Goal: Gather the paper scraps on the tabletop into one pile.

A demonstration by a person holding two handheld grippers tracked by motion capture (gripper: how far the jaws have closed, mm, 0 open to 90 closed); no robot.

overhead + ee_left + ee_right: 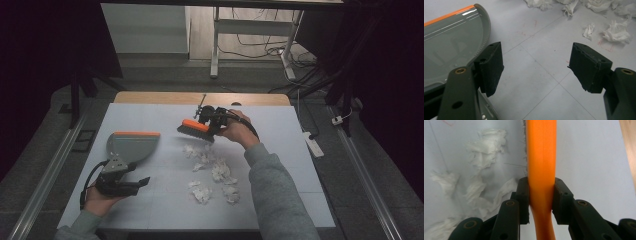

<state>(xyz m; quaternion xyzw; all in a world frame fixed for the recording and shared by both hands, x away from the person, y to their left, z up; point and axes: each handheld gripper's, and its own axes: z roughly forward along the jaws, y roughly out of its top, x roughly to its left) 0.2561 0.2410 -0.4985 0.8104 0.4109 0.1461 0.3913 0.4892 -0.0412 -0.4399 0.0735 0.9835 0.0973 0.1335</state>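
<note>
A brush (195,129) with an orange back hangs just above the far end of the scattered white tissue scraps (215,170). My right gripper (212,122) is shut on it. In the right gripper view the jaws of the right gripper (541,192) clamp the brush's orange handle (541,157), with tissue scraps (484,152) to its left. A grey dustpan (131,145) with an orange lip lies at the left of the table. My left gripper (142,182) rests beside it, near the front. The left gripper (536,65) is open over bare table, with the dustpan (449,45) outside its left jaw and tissue scraps (616,32) ahead.
A pale grey mat (150,210) covers the table, and a strip of wooden tabletop (200,97) shows along the far edge. A white power strip (314,144) lies on the floor to the right. Beyond the table stand a desk frame and loose cables.
</note>
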